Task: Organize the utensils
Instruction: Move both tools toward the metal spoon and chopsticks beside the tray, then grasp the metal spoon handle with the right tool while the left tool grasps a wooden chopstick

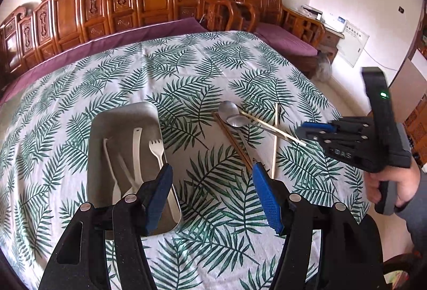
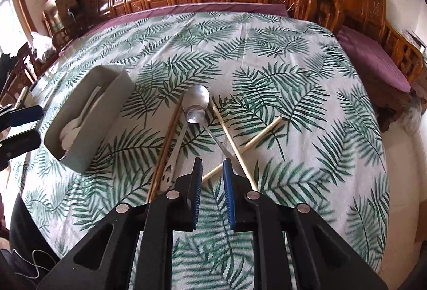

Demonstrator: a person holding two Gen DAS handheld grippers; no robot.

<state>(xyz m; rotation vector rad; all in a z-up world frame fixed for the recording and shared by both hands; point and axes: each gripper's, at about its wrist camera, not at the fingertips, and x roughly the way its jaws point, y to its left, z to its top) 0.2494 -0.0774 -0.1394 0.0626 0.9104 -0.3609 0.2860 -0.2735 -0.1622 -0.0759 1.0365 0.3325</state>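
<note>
A grey tray (image 1: 125,113) on the leaf-print cloth holds a white plastic fork (image 1: 157,148) and other white utensils (image 1: 136,145). To its right lie two metal spoons (image 1: 232,113), dark chopsticks (image 1: 232,140) and pale chopsticks (image 1: 272,127). My left gripper (image 1: 210,172) is open and empty, between the tray and the pile. My right gripper (image 2: 212,164) is partly open and empty, just above the near ends of the spoons (image 2: 196,103) and pale chopsticks (image 2: 240,148). The tray also shows in the right wrist view (image 2: 106,103). The right gripper also shows in the left wrist view (image 1: 307,131).
The table (image 1: 186,71) is round with a palm-leaf cloth. Carved wooden benches with purple cushions (image 1: 149,31) stand behind it. The table edge drops off at the right (image 2: 384,156). The left gripper also shows at the left edge of the right wrist view (image 2: 24,124).
</note>
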